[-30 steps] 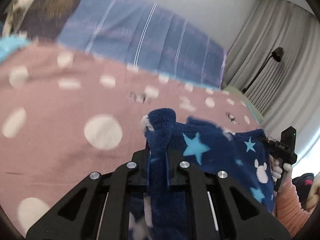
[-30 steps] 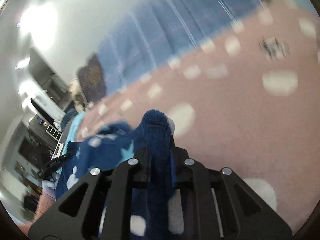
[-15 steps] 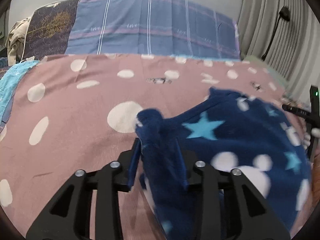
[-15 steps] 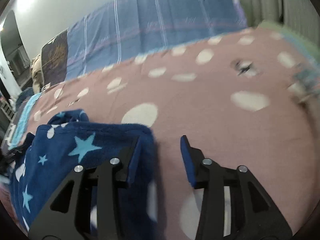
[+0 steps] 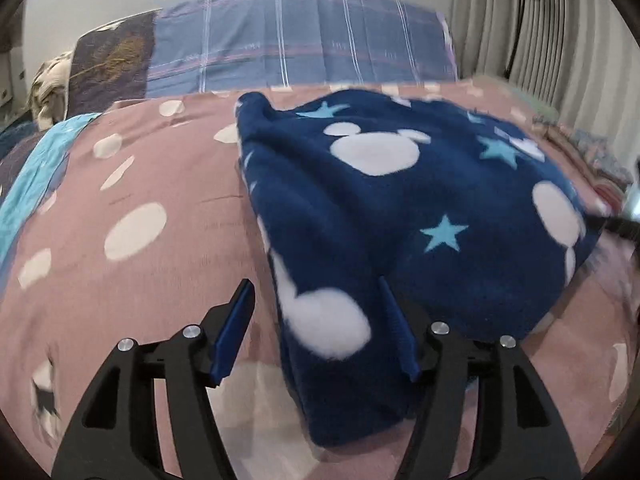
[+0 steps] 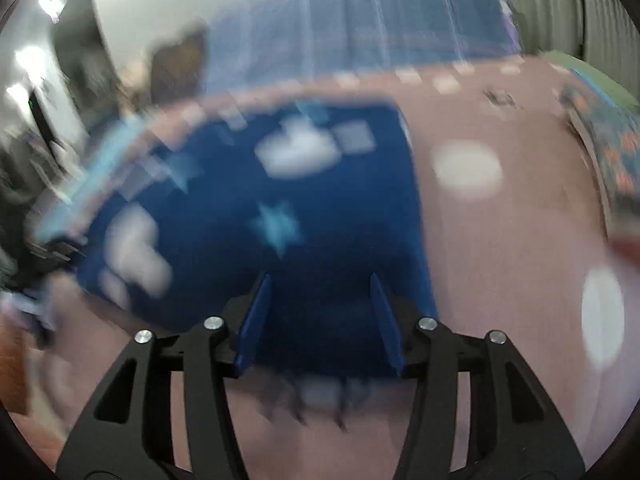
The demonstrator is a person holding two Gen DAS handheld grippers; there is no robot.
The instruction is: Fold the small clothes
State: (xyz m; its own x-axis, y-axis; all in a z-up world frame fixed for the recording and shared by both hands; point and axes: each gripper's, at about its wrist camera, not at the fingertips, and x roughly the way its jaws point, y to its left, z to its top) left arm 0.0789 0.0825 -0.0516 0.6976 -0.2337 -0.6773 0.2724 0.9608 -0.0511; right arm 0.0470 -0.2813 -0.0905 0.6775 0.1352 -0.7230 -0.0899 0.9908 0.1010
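- Nearest, the left gripper and the right gripper both stand with jaws apart, clamping nothing.
- Between and beyond them, the navy fleece garment lies doubled over on the dotted pink bedspread.
- One fold looks done; further folds likely remain.

The bed is covered by a dusty-pink spread with white dots. A dark blue fleece with white mouse heads and light blue stars lies flat on the spread, folded. A blue striped pillow stands along the head end, a dark patterned cushion beside it. A turquoise cloth lies along the bed's left edge.
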